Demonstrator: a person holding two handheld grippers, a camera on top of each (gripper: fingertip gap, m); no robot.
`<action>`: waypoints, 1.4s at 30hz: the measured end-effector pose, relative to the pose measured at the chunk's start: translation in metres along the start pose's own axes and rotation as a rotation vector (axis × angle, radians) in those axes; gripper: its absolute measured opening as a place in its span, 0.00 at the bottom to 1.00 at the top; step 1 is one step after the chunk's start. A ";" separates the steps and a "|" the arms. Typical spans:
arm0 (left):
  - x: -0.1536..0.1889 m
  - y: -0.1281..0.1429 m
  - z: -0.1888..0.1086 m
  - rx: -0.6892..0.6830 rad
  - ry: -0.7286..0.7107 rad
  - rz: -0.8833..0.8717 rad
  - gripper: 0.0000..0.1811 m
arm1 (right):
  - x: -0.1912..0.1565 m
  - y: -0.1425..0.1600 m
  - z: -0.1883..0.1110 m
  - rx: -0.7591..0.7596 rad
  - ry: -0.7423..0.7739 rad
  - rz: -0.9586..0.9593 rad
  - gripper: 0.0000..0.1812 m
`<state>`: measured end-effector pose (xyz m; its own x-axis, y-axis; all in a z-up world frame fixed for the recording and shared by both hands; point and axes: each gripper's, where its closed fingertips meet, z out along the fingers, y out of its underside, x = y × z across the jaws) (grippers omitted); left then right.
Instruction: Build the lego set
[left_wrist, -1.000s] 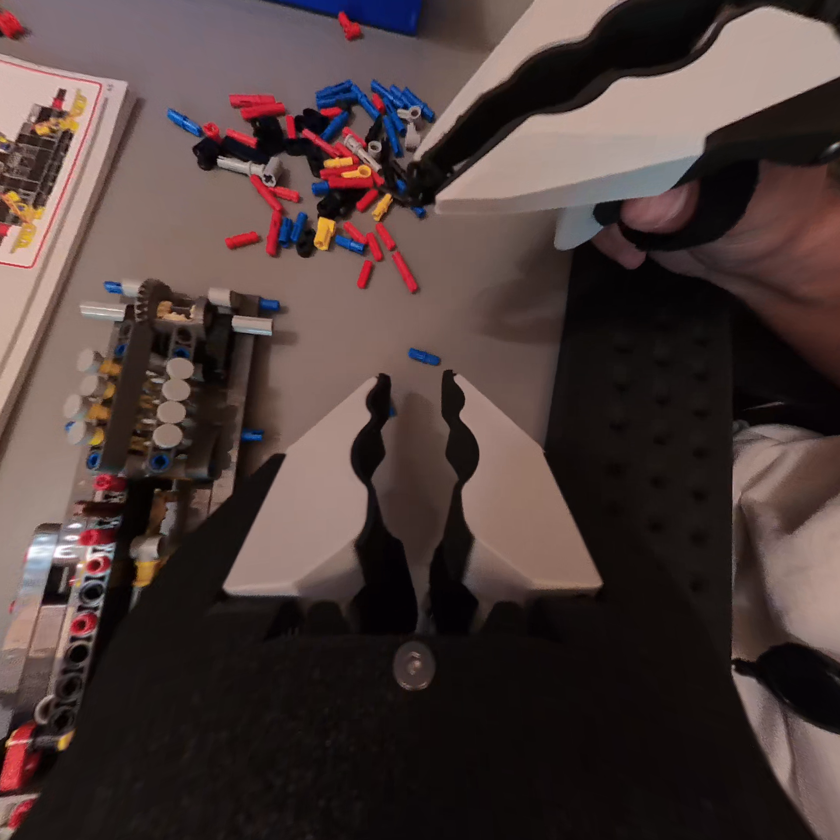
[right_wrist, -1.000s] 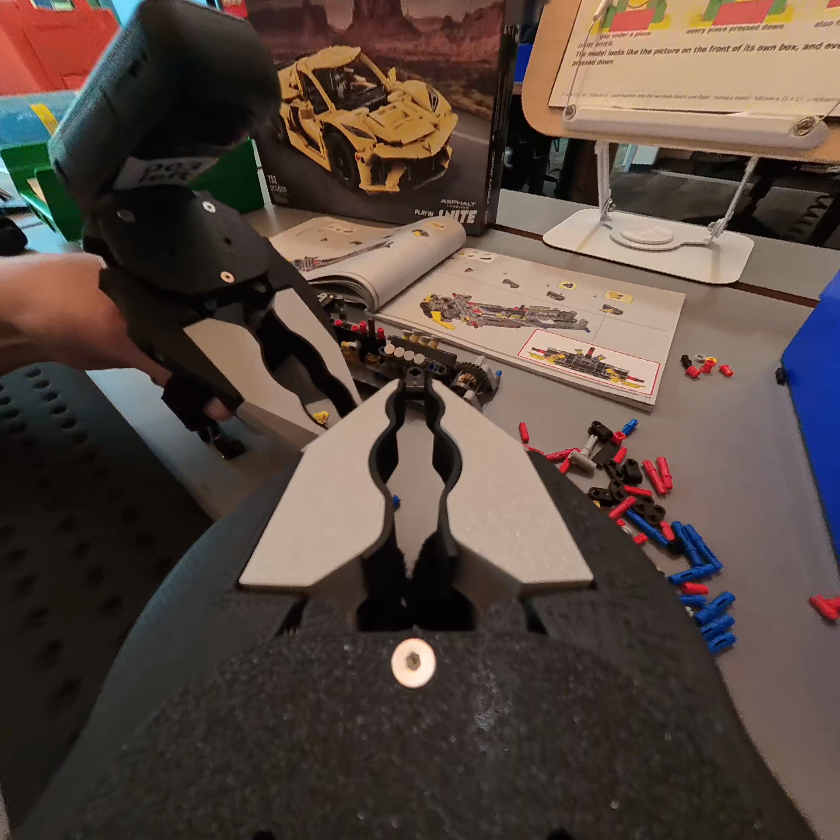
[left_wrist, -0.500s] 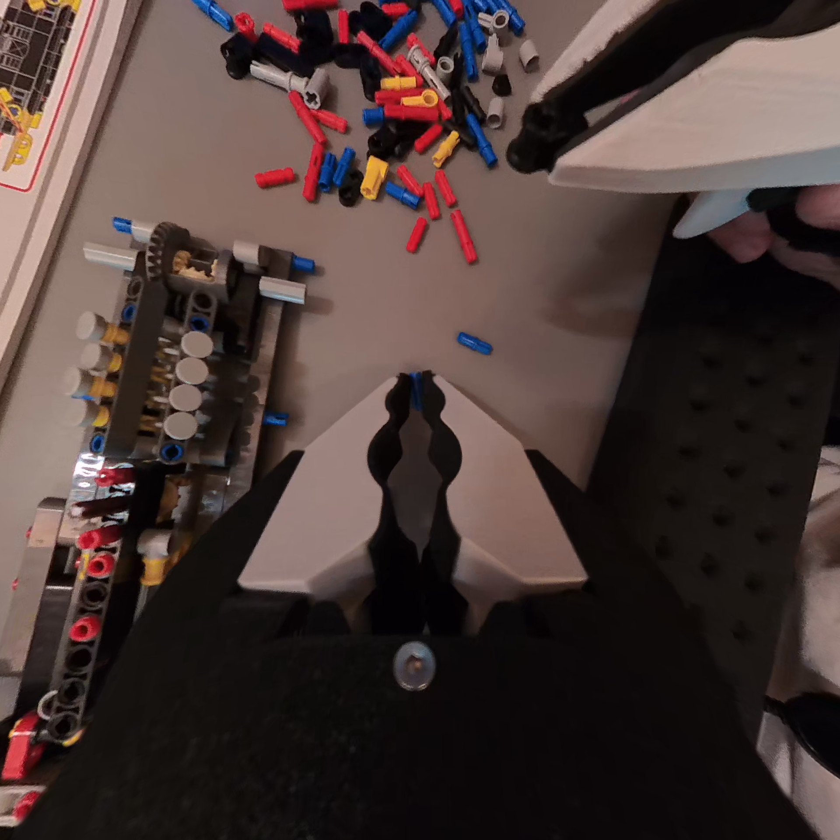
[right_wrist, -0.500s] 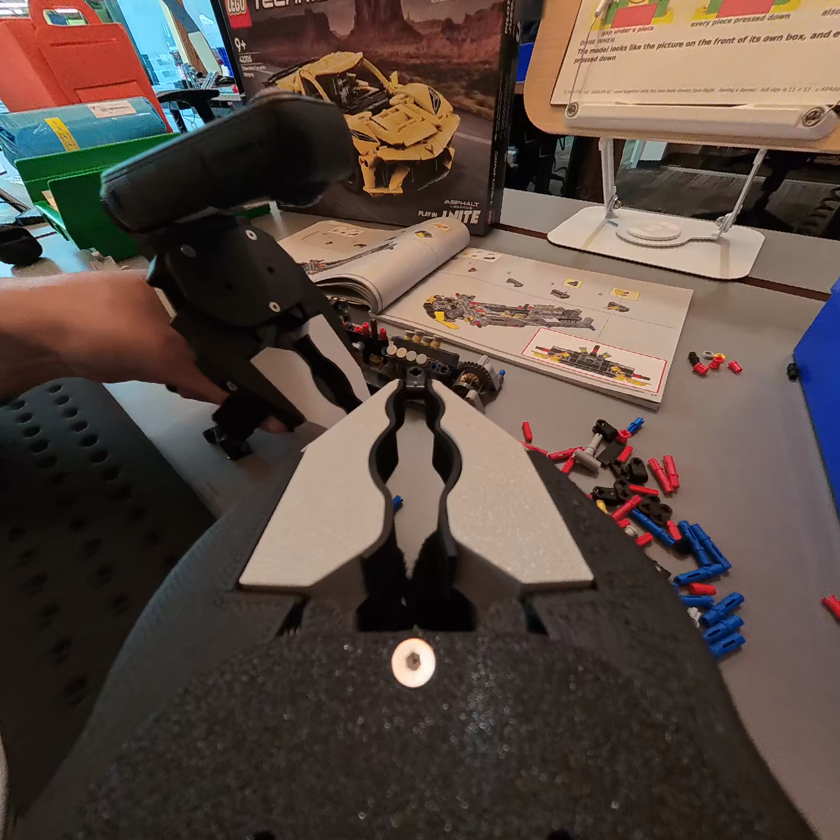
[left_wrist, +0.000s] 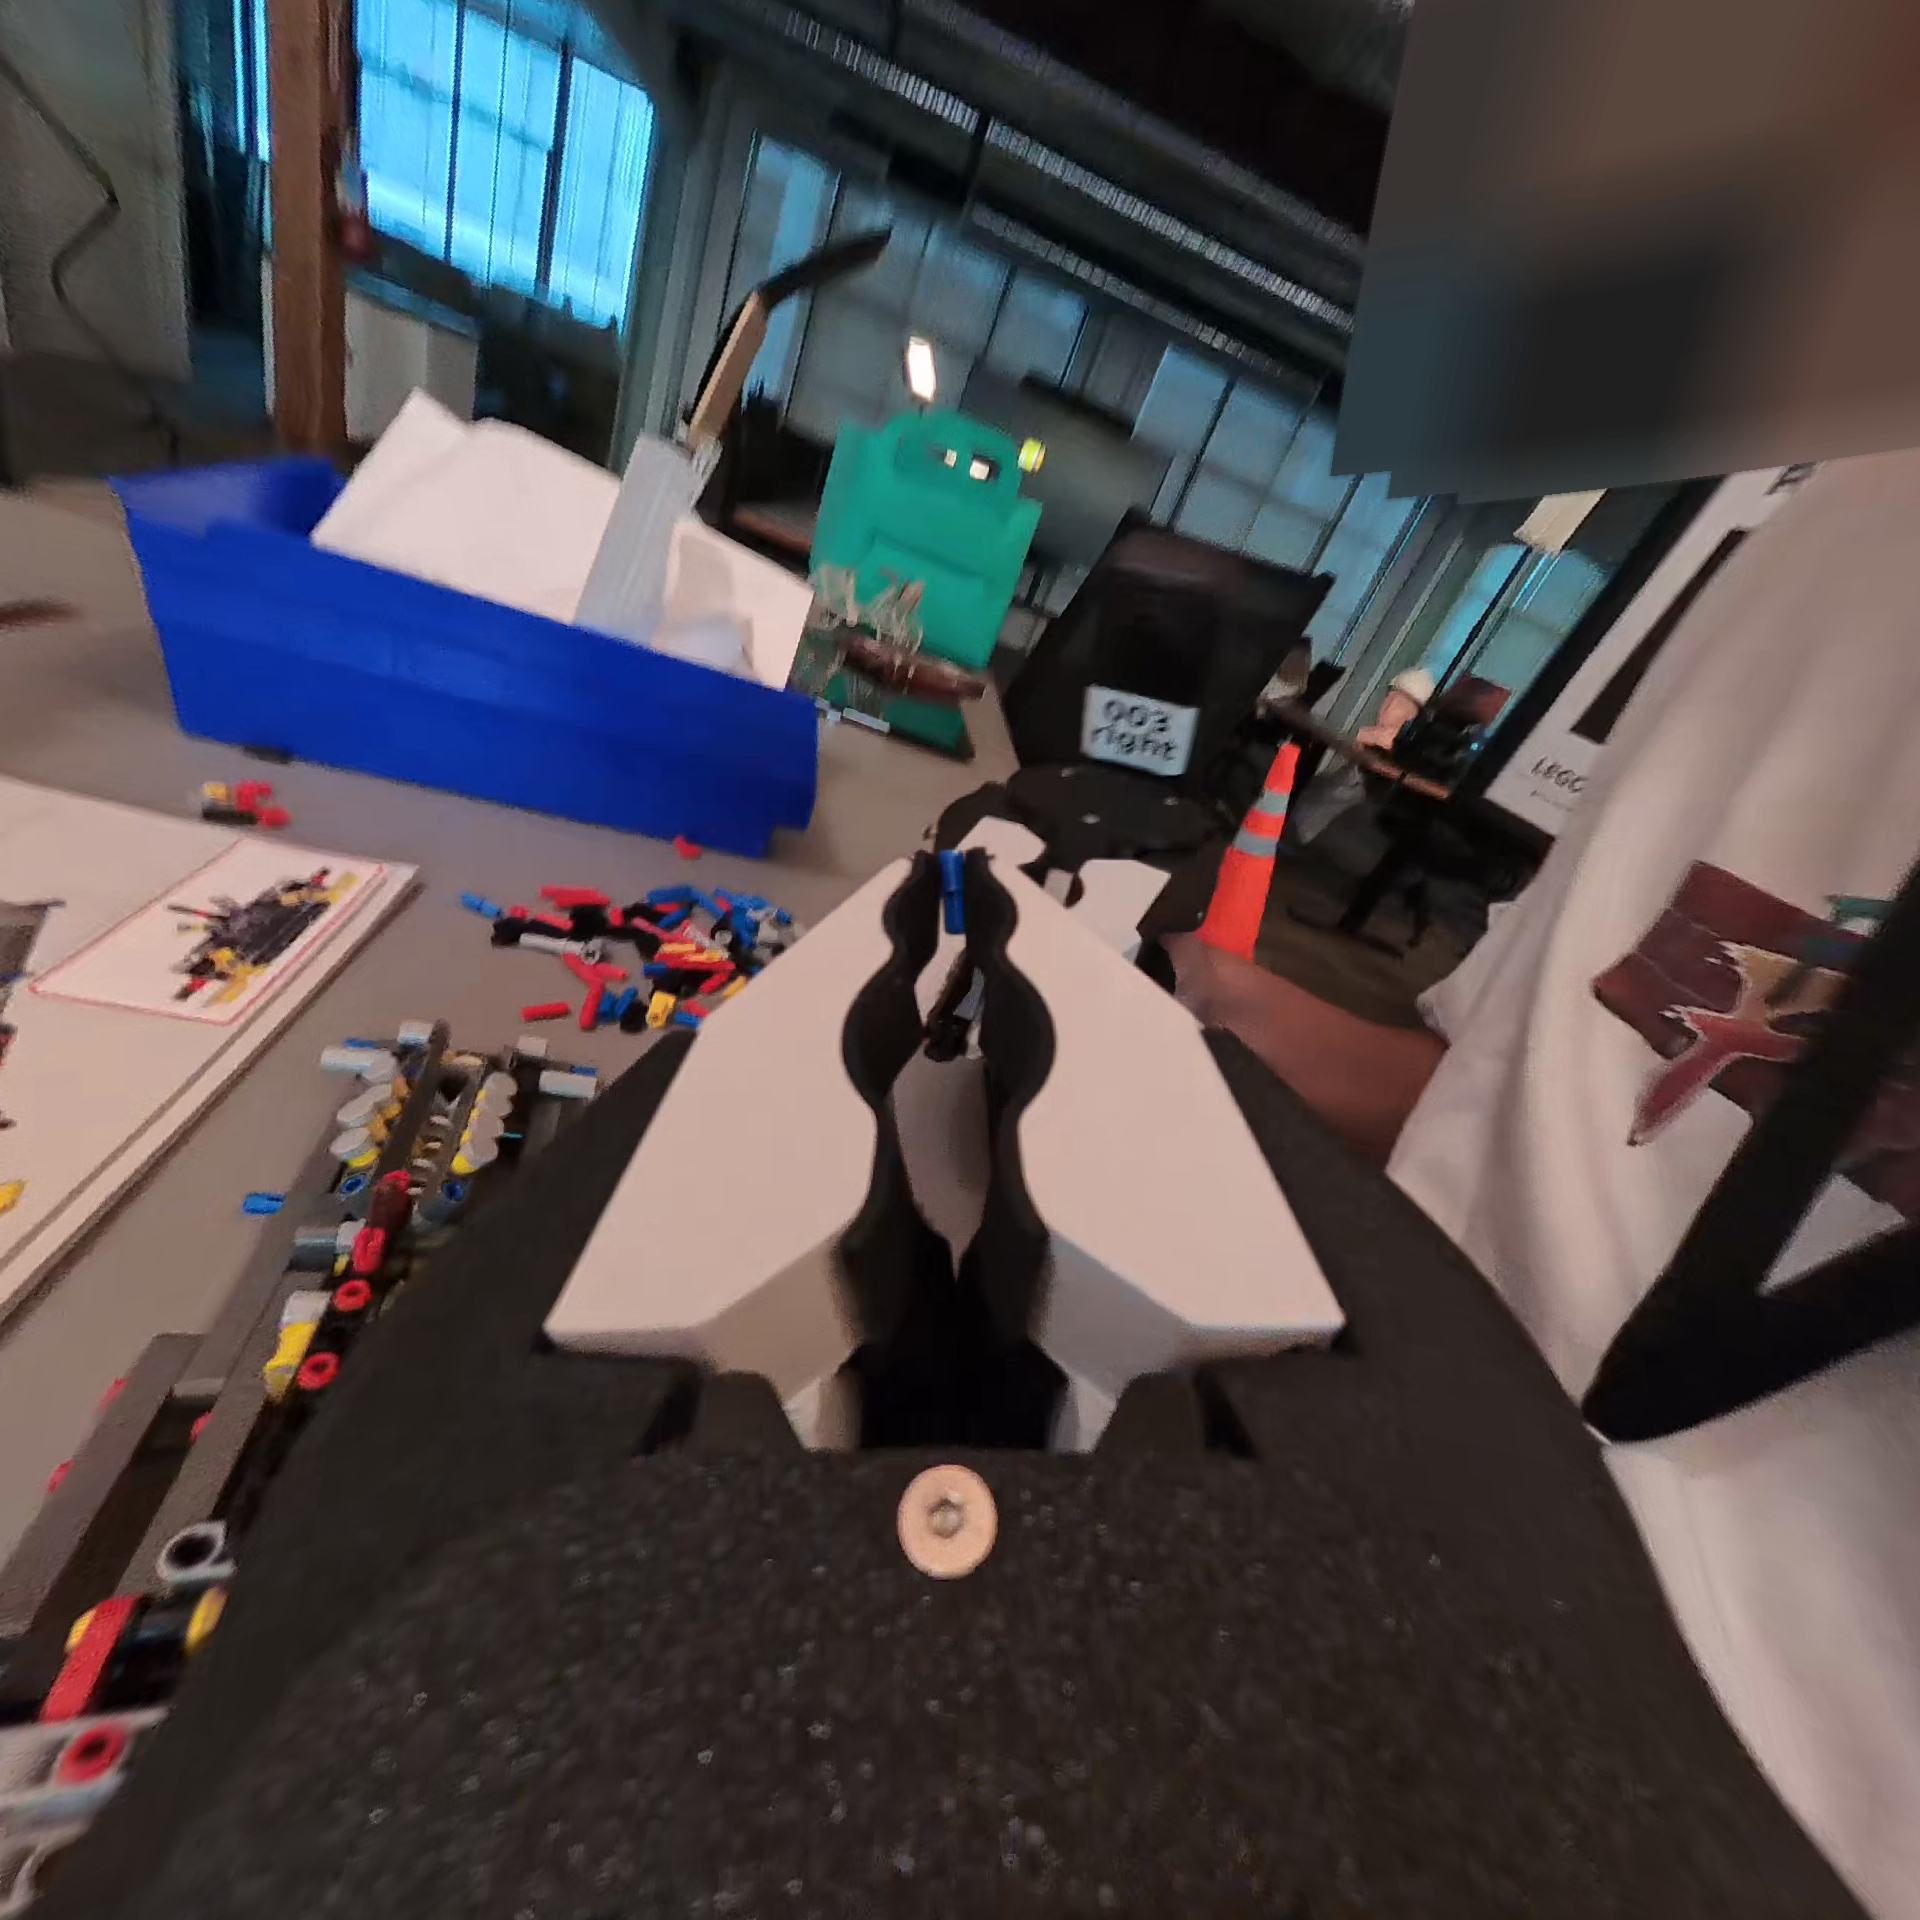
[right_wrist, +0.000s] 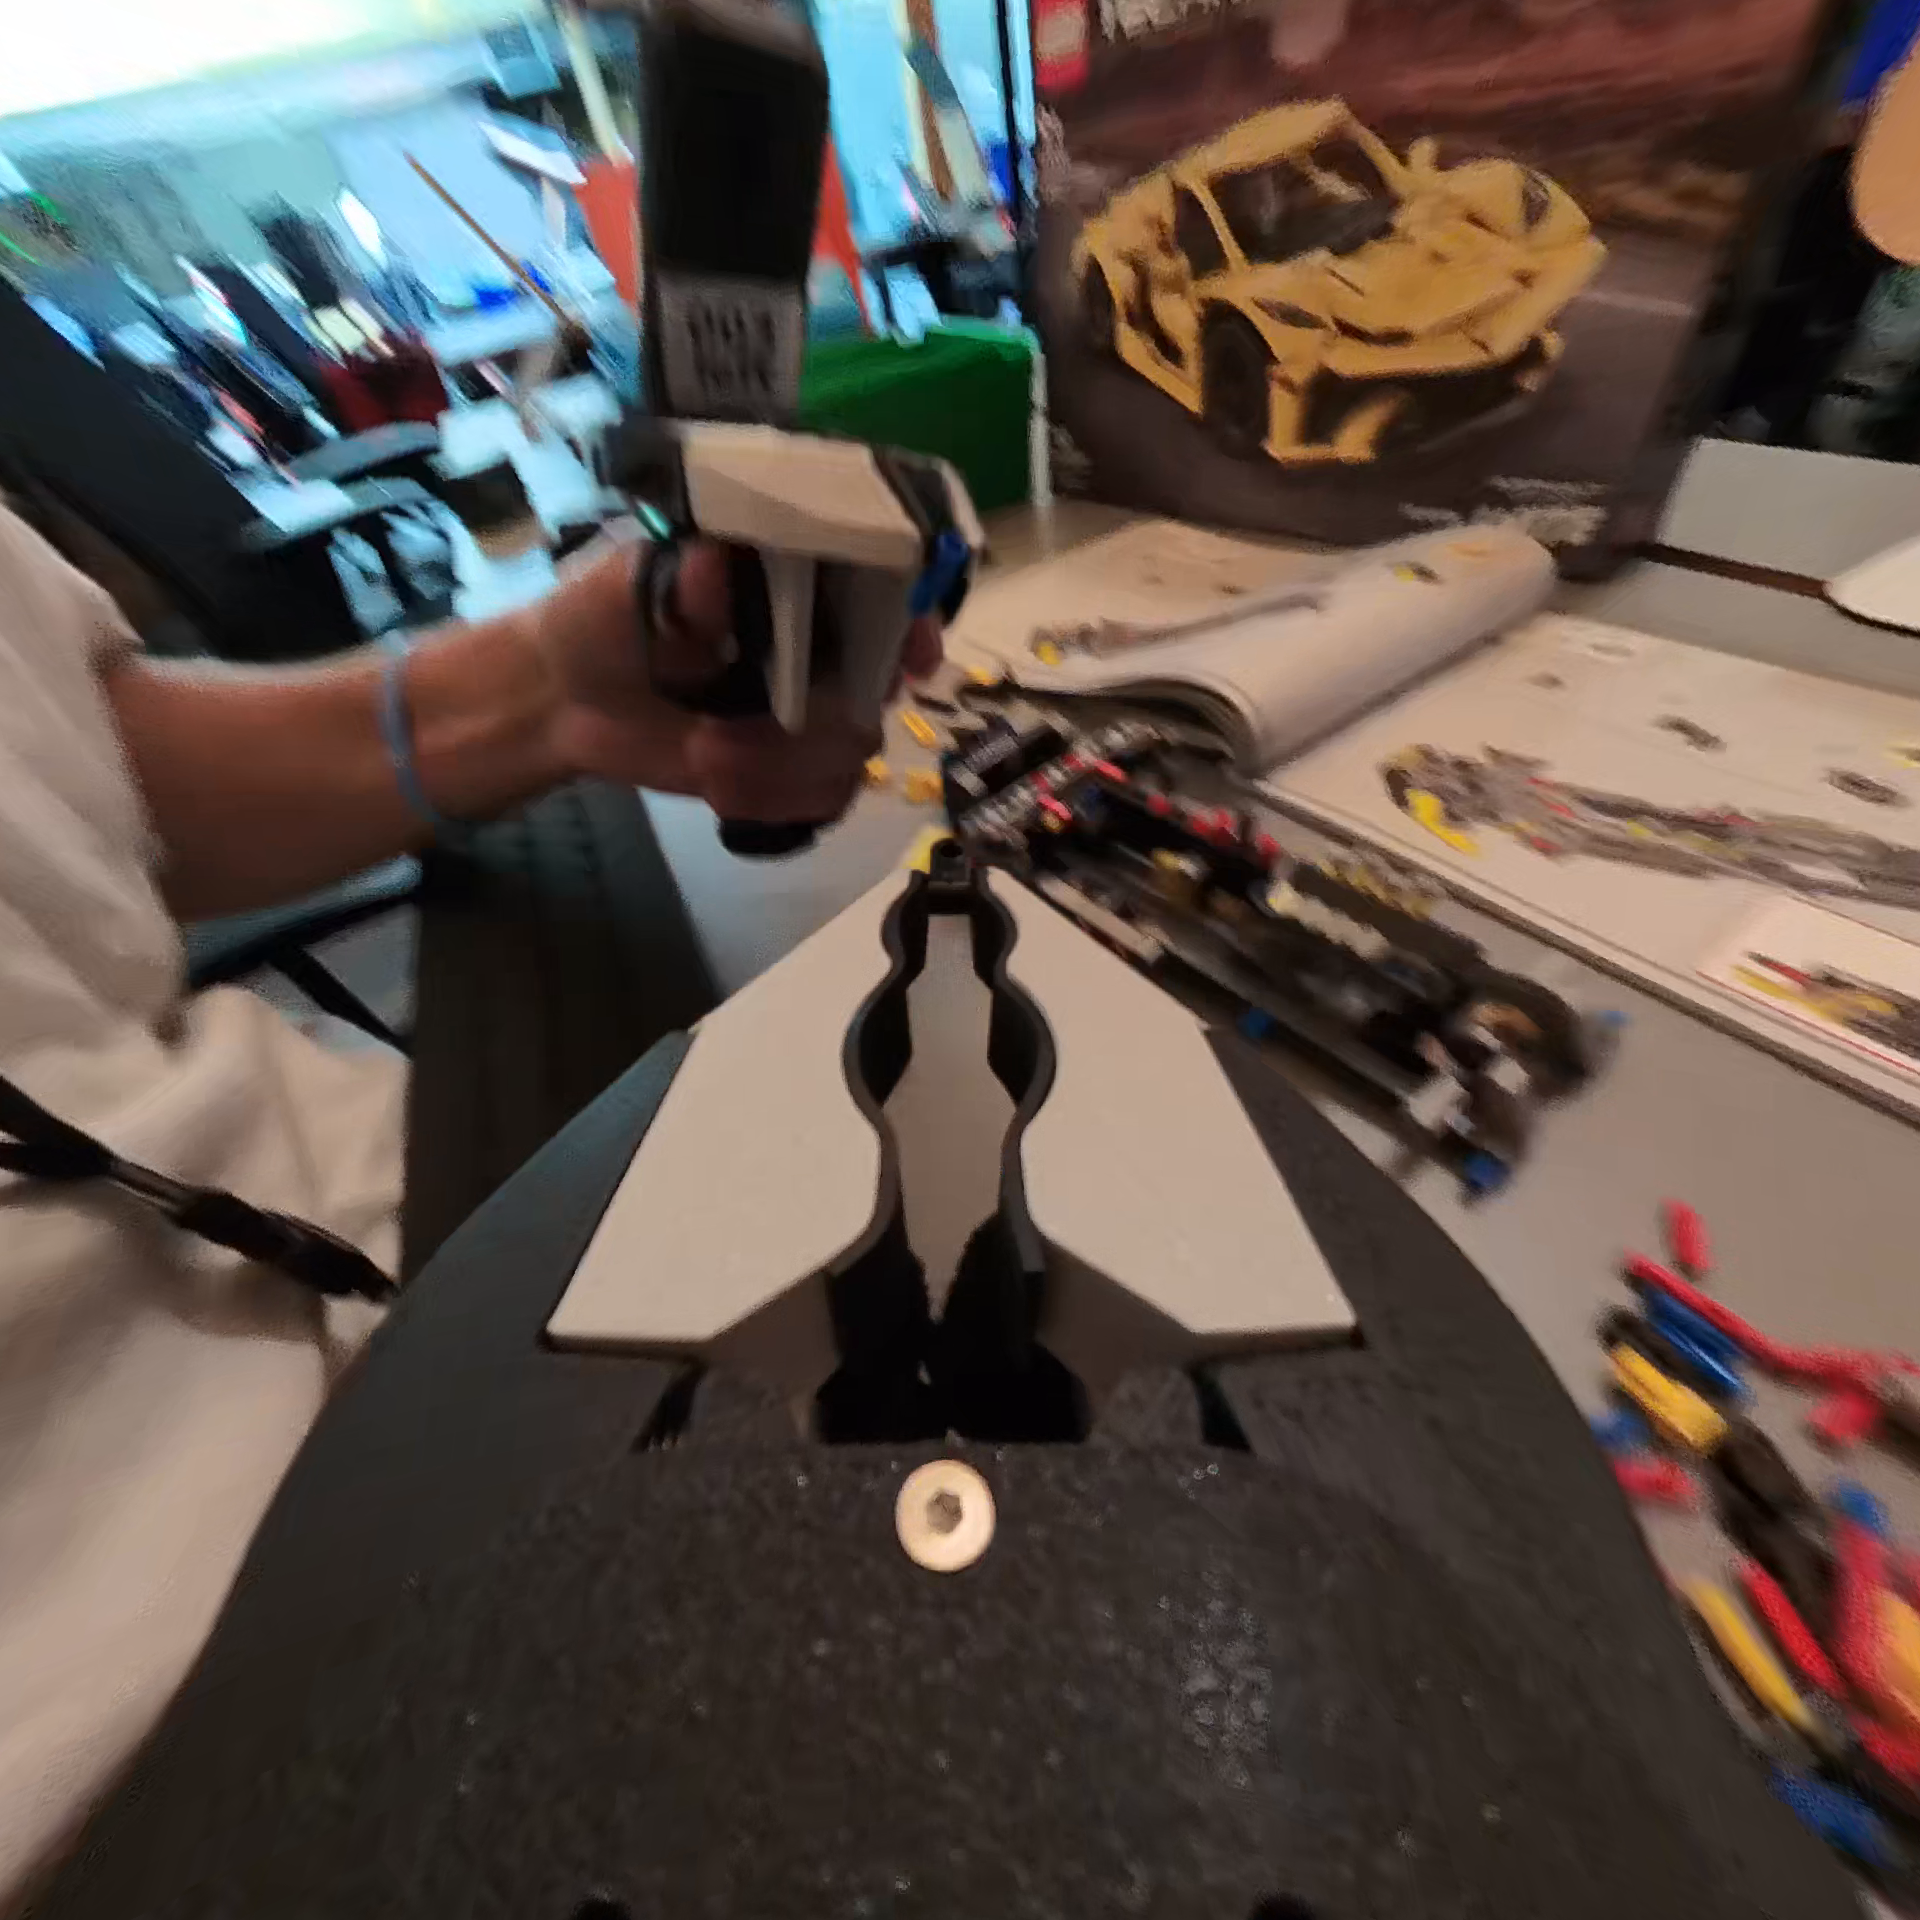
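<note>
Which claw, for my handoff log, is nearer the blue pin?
Left: left claw shut on blue pin; right claw, gripping a black piece, sits apart.

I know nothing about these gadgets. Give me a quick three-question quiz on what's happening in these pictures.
1. True or false: the left gripper is shut on a blue pin.
2. What does the right gripper pinch at its tips? A) a yellow brick B) a small black piece C) nothing
3. What lies open on the table behind the half-built model?

Key: 1 true. 2 B, the small black piece. 3 The instruction booklet.
</note>
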<state>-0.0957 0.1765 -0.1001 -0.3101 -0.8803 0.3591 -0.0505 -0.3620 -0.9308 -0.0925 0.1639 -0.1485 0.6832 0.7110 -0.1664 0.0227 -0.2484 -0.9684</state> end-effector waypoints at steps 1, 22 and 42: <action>0.005 -0.003 -0.009 0.035 0.018 0.019 0.01 | -0.009 -0.010 0.009 0.054 -0.058 0.032 0.03; -0.023 -0.010 -0.059 0.156 0.031 -0.253 0.01 | -0.013 -0.043 0.075 0.123 -0.309 0.340 0.03; -0.009 -0.013 -0.054 0.188 0.132 -0.275 0.01 | -0.021 -0.050 0.068 0.166 -0.411 0.408 0.04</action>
<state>-0.1432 0.2059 -0.0949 -0.4301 -0.6990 0.5713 0.0223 -0.6409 -0.7673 -0.1575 0.2056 -0.1090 0.2739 0.7841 -0.5570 -0.3185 -0.4725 -0.8218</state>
